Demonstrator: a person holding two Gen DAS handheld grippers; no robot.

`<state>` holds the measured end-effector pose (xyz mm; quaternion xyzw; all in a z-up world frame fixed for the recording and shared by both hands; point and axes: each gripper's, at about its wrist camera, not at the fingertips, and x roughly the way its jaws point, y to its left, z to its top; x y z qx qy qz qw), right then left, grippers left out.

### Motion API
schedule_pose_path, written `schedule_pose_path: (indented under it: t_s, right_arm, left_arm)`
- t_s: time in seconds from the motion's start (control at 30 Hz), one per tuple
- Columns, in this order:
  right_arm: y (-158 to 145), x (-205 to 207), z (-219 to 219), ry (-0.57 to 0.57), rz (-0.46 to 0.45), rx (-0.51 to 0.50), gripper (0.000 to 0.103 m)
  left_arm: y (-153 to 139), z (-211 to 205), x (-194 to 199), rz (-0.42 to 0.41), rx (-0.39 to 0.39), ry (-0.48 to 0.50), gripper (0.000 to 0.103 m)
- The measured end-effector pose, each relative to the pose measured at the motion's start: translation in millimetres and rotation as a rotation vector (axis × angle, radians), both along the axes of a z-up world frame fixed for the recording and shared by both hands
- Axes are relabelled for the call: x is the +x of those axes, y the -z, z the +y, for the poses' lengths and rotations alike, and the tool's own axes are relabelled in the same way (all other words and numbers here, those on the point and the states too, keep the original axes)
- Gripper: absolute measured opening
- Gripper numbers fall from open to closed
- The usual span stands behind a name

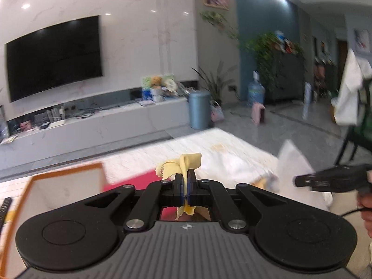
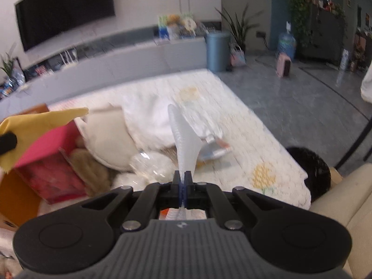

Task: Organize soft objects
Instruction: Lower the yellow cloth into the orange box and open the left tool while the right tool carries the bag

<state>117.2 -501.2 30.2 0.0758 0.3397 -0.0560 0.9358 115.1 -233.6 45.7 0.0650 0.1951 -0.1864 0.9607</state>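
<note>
1. Right wrist view: the white rug [image 2: 232,125] is filling the middle of the frame, and a heap of pale soft things [image 2: 109,144] is lying on it at centre left, just right of the pink box [image 2: 46,162] at the left edge.
2. Left wrist view: the orange-rimmed white box [image 1: 62,193] is sitting at lower left, just left of the left gripper [image 1: 185,181]; the pink box [image 1: 134,181] is showing as a strip directly behind the gripper.
3. The left gripper is clenching a yellow cloth [image 1: 183,162] at its middle, one end standing up above the tips and the other hanging below them. I judge that the boxes lie below and left of this cloth, so the left hand is the nearer one for a drop there.
4. The right gripper [image 2: 182,181] is clamped on a white mesh cloth [image 2: 183,137], whose long axis is running straight up from the tips toward frame centre.
5. In the right wrist view the yellow cloth [image 2: 39,121] is appearing at far left, over the pink box and well apart from the mesh cloth.
</note>
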Motion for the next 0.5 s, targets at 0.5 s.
schedule_pose_path:
  t_s: [0.5]
  right_arm:
    - [-81,-14,159,-0.331,-0.202,-0.068,0.0]
  left_arm:
    - [-35,193,-20,0.016,-0.245,-0.268,0.004]
